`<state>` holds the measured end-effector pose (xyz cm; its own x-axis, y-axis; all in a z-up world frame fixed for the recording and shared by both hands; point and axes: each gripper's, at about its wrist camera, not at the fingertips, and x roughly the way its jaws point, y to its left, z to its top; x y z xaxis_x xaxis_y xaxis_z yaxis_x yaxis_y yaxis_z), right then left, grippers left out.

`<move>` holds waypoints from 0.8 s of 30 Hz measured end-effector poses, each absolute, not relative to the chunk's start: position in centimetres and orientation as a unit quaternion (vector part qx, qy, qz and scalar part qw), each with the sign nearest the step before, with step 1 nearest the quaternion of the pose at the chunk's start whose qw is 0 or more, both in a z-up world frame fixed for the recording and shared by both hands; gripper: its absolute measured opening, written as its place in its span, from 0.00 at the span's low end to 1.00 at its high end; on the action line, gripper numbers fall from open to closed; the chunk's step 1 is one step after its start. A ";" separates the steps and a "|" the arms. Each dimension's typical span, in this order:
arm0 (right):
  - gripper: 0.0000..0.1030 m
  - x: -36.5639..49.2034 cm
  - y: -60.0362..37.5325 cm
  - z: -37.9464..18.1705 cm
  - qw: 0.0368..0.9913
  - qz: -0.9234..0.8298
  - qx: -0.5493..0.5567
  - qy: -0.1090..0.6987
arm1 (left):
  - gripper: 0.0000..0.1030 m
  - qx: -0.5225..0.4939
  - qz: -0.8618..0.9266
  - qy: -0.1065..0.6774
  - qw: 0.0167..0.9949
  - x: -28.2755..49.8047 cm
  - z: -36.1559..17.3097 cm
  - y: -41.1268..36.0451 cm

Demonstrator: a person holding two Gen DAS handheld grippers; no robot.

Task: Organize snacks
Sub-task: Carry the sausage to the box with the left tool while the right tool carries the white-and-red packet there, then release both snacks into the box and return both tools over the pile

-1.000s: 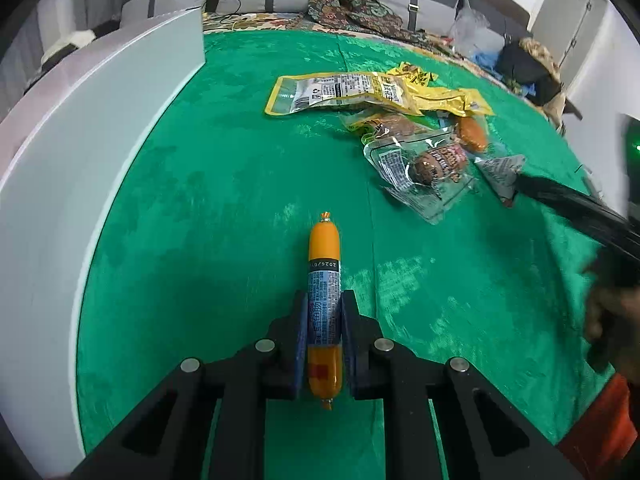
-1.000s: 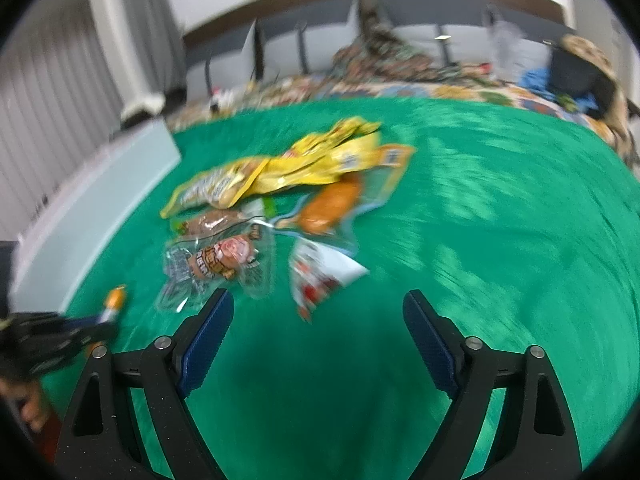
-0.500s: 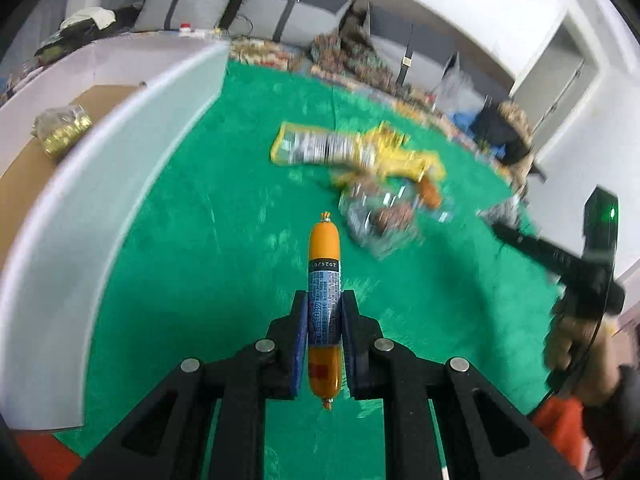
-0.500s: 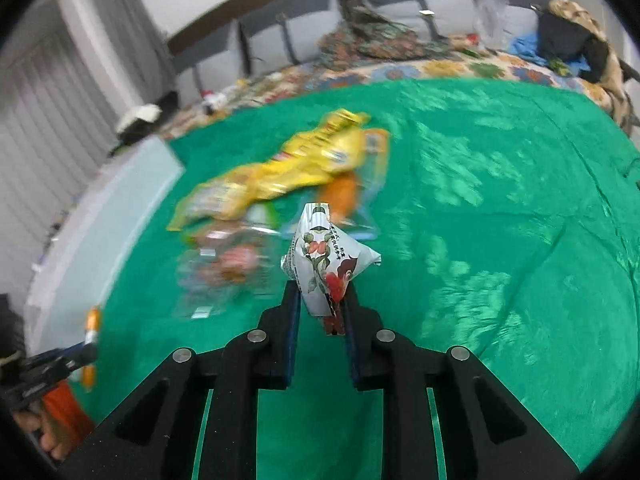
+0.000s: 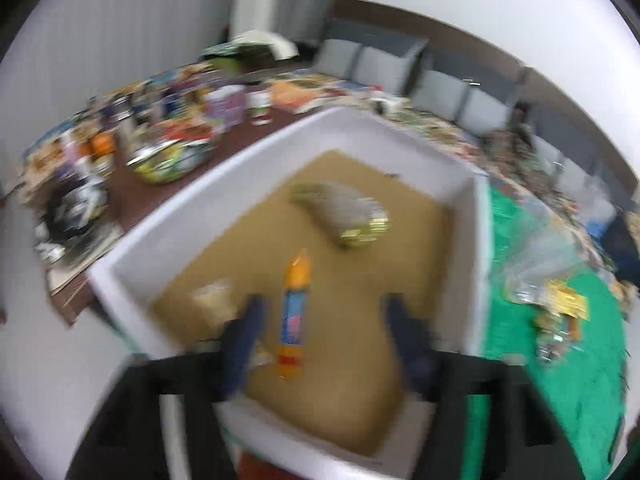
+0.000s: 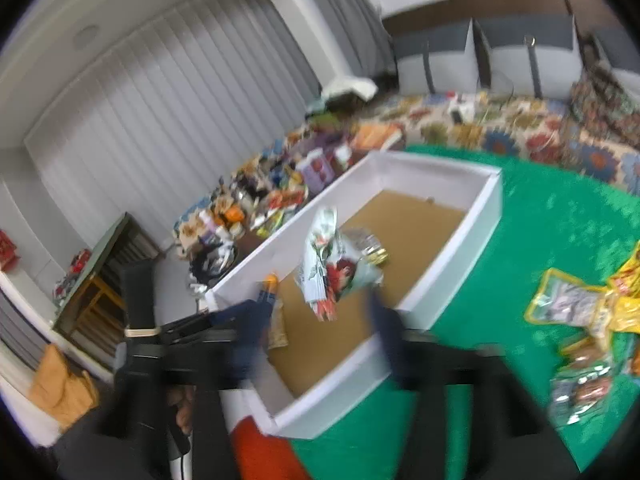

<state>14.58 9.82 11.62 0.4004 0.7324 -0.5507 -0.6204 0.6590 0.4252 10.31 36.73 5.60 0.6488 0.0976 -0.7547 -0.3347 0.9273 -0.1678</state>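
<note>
Orange sausage stick [image 5: 295, 318] hangs loose between the left gripper's [image 5: 320, 336] spread fingers, over the white box's [image 5: 478, 264] brown floor. Floral packet [image 6: 326, 268] sits likewise free between the right gripper's [image 6: 316, 334] parted fingers, above the same box. Both jaws have just been opening. Best practice: keep the grippers over the box until both snacks land, then lift clear. Half a second ago both were clamped over the green cloth [image 6: 552, 216]; now released.

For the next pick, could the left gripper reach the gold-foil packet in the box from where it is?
Probably yes: the left gripper is open above the open-topped white box, and bare cardboard lies ahead to the gold-foil packet; only the released sausage stick is nearby.
</note>
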 end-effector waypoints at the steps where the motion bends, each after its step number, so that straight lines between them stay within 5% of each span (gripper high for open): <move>1: 0.68 14.4 9.8 11.6 0.836 0.402 0.084 0.365 | 0.70 -0.150 0.128 0.397 0.897 9.8 5.4 37.1; 9: 0.69 12.9 -3.5 2.6 0.916 0.186 -0.012 0.357 | 0.79 -0.160 0.014 0.400 0.902 8.6 4.9 27.9; 13: 0.69 11.7 -12.8 -4.4 0.912 0.028 -0.053 0.405 | 0.95 -0.145 -0.076 0.415 0.895 9.3 4.3 18.8; 24: 0.69 9.8 -26.9 -9.2 0.897 -0.105 -0.003 0.429 | 0.96 -0.026 -0.083 0.472 0.878 17.4 -6.2 4.9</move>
